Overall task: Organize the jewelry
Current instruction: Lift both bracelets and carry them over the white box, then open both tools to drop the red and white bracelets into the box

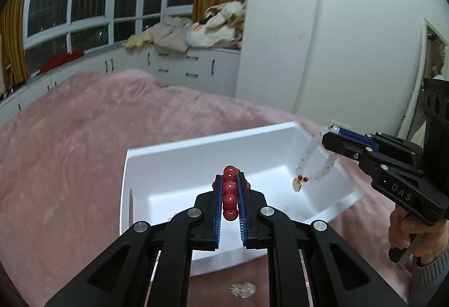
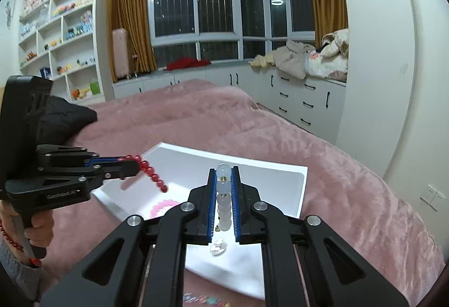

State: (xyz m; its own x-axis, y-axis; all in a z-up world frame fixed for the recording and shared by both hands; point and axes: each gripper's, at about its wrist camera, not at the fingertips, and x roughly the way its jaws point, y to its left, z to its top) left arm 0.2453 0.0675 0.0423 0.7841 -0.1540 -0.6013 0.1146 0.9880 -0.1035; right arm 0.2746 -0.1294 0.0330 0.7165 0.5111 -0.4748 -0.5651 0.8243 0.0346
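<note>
Left gripper (image 1: 230, 180) clamped on red bead bracelet (image 1: 230, 190), right gripper (image 2: 223, 175) on white bead bracelet (image 2: 223, 203); both over white bin (image 1: 196, 155), presumably for dropping in.

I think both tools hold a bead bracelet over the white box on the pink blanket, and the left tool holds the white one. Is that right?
Not quite. The left tool holds the red bracelet; the white bracelet is in the right tool. Both wrist views show this. The rest is right: both hang over the white box on the pink blanket.
</note>
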